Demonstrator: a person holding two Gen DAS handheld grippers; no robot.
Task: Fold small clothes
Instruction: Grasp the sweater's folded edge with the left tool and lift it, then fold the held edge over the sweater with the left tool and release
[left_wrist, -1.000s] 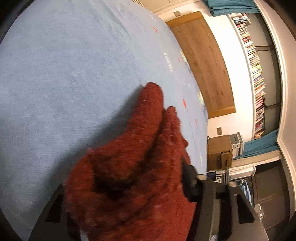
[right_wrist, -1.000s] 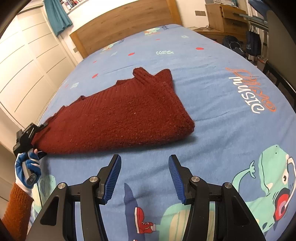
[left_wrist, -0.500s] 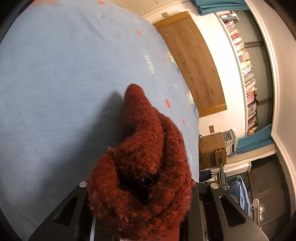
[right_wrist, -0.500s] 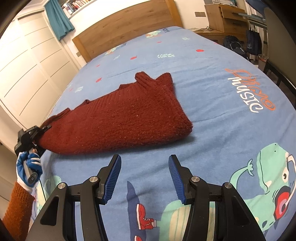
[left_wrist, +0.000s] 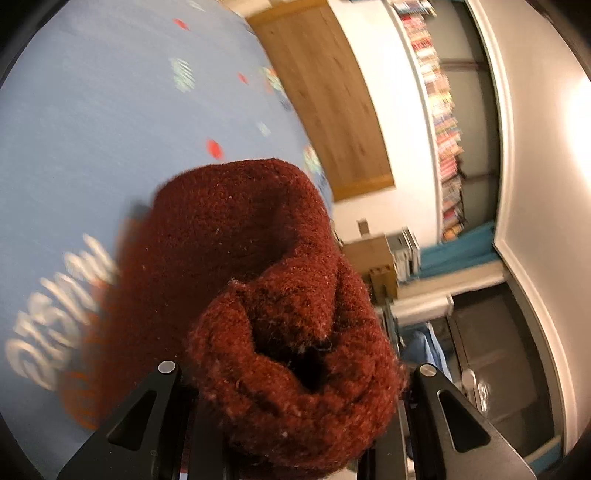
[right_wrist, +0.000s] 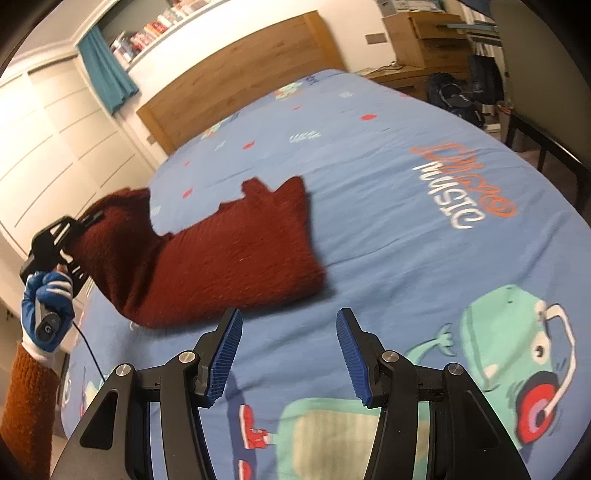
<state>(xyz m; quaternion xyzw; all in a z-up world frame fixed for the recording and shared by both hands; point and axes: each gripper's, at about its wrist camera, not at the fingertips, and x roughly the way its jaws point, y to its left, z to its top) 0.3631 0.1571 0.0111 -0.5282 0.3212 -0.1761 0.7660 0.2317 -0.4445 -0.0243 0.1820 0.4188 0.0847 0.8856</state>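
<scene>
A dark red knitted sweater (right_wrist: 236, 251) lies folded on the blue printed bed cover (right_wrist: 406, 206). Its left end is lifted off the bed. My left gripper (right_wrist: 79, 225) is shut on that end and holds it up at the far left of the right wrist view. In the left wrist view the bunched sweater (left_wrist: 280, 317) fills the space between the jaws and hides the fingertips. My right gripper (right_wrist: 288, 354) is open and empty, low over the bed just in front of the sweater's near edge.
A wooden headboard (right_wrist: 236, 77) stands at the far end of the bed. A wooden desk (right_wrist: 424, 33) and dark bags (right_wrist: 458, 96) are at the far right. White wardrobe doors (right_wrist: 55, 140) are on the left. The bed's right edge is near a dark frame (right_wrist: 546, 144).
My left gripper has lifted the sweater's left end up off the bed and swung it towards the far side. The right gripper has stayed open and moved a little closer to the sweater.
</scene>
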